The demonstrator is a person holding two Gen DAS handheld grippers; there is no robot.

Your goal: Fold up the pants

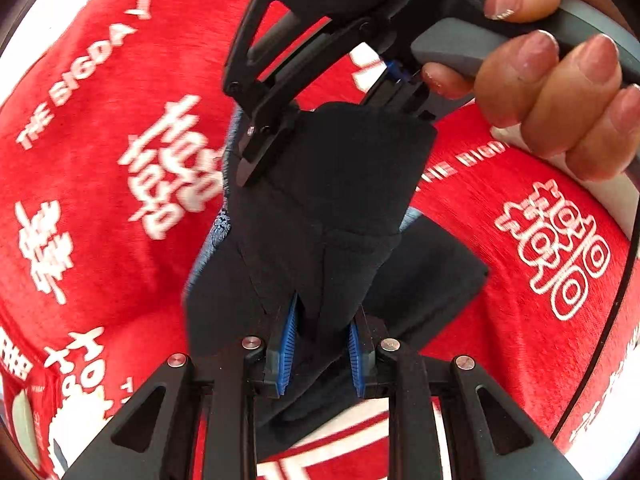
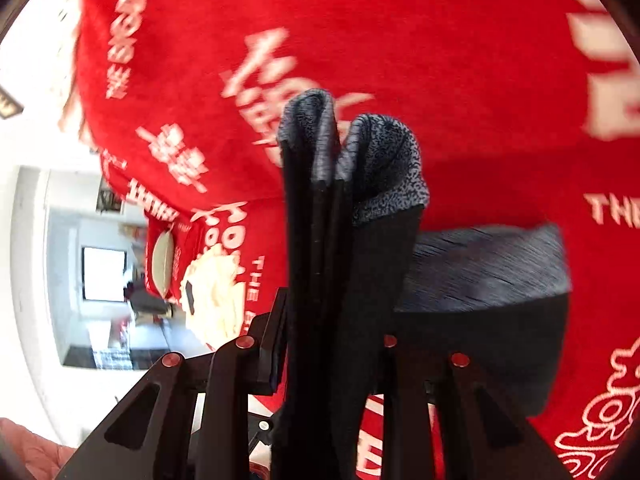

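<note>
A big red cloth with white letters and signs (image 1: 100,208) covers the table, and it is the largest thing here. On it, and partly lifted off it, are the dark navy soft pants (image 1: 340,200) with a grey speckled inside. They are already folded into a thick bundle. One part lies flat on the red cloth, low and to the right in the right wrist view, and the rest is held up in the air between the two tools.

The pants look light and floppy. They will bend and sag where nothing holds them, and the layers could slide apart. I think the best place to hold them is at the folded edges, pinching all the layers at once, so the stack stays neat.

The left gripper (image 1: 322,354), black with blue pads, is nearly closed and pinches a fold of the pants. The right gripper (image 2: 340,360) is squeezed on a thick bunch of layers that stands up between its fingers. In the left wrist view it grips the far top edge of the bundle, and a hand (image 1: 552,92) wraps its handle.
</note>
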